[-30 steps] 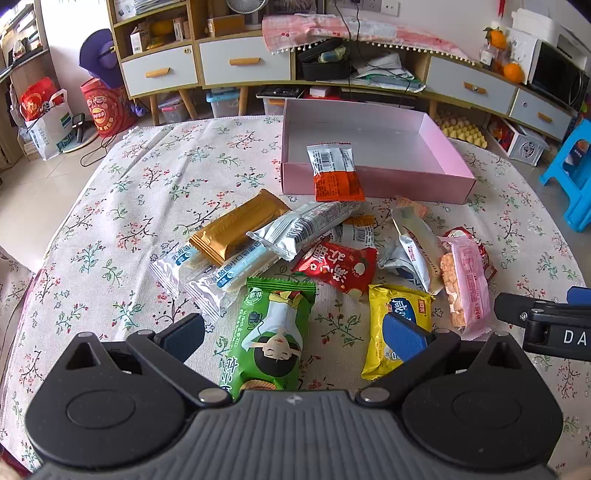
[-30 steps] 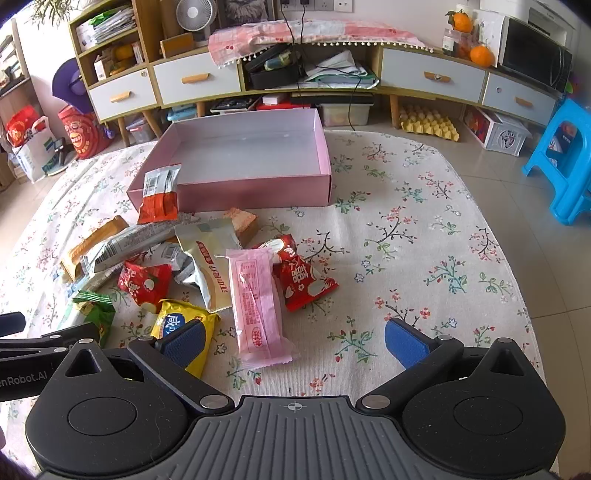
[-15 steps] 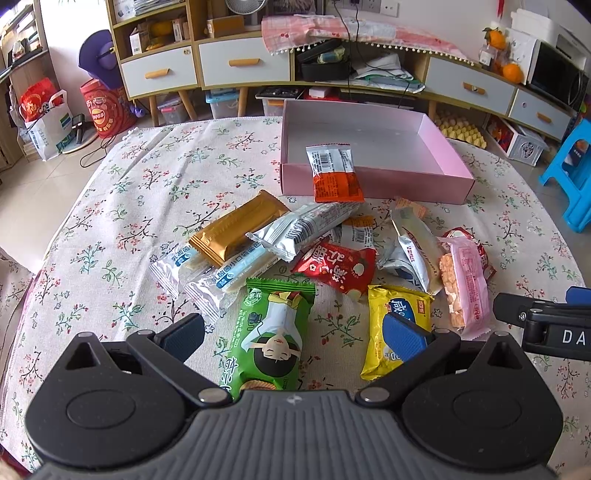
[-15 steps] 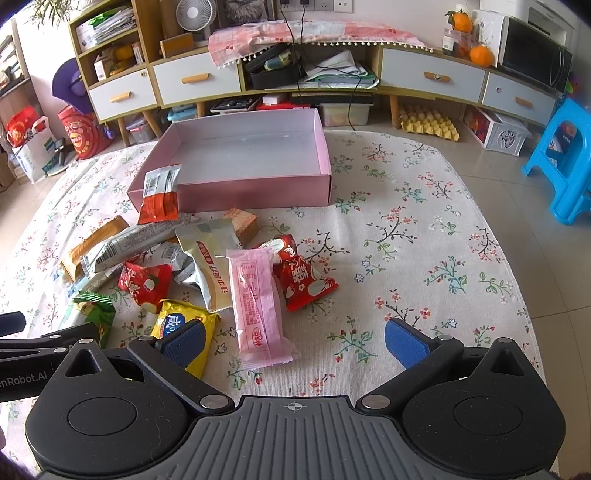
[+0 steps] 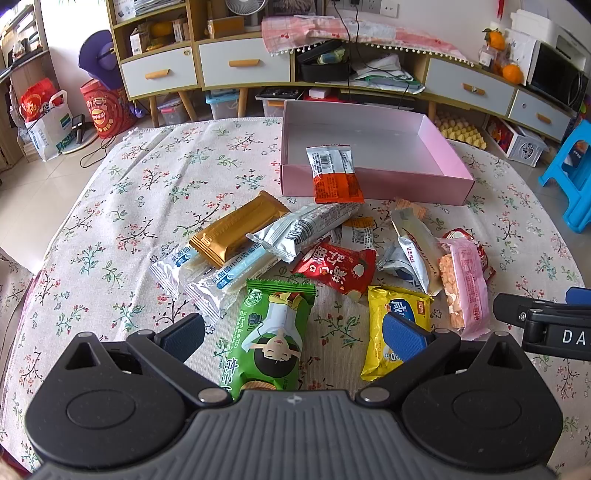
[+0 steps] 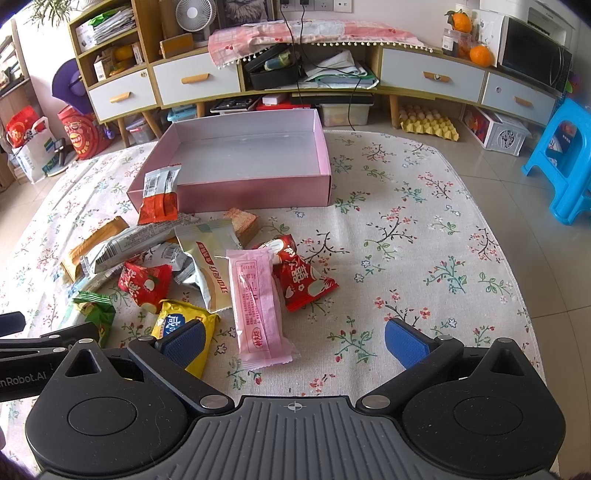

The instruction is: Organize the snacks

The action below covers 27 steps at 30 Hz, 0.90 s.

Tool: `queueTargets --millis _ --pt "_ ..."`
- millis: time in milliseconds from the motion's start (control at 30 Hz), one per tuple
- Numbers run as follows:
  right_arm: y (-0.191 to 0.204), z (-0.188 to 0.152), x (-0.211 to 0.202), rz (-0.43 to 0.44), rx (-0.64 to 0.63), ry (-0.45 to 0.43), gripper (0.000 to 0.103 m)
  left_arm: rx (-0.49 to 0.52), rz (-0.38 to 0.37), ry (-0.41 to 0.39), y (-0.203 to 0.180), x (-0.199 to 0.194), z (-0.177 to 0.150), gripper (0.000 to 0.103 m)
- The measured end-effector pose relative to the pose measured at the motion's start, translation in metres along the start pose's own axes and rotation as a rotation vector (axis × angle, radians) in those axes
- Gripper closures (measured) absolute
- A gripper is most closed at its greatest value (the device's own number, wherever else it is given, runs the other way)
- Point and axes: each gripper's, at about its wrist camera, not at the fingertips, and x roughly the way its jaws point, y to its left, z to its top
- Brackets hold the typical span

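Both hand-held grippers, left (image 5: 293,332) and right (image 6: 295,338), are held wide open and empty; the shallow pink cardboard box (image 5: 424,186), upper centre, is kept clear for snacks.

Beyond my floral tablecloth (image 6: 424,236) I see a low cabinet (image 6: 432,79) with drawers, a fan (image 6: 194,13) on its shelf, oranges (image 6: 480,55) beside a microwave (image 6: 535,62), an egg tray (image 6: 428,122) underneath, and a blue stool (image 6: 565,158) at right.
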Motion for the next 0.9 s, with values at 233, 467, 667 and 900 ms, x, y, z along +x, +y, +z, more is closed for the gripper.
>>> queueTargets --millis 233,467,667,900 --pt "-0.0003 0.0013 -0.0006 0.001 0.003 -0.001 0.0 0.001 -0.003 -0.007 -0.0023 -0.003 0.0032 0.0" --pt "0.0001 0.0015 0.0 0.003 0.003 -0.001 0.0 -0.002 -0.003 -0.005 -0.001 -0.0001 0.0023 0.0" --pt "0.0011 0.0036 -0.0026 0.004 -0.001 -0.005 0.0 0.006 -0.004 -0.01 -0.0002 0.0002 0.0013 0.0" --pt "0.0002 0.006 -0.0042 -0.016 -0.016 -0.027 0.0 0.004 0.007 -0.063 0.0035 -0.0008 0.0023 0.0"
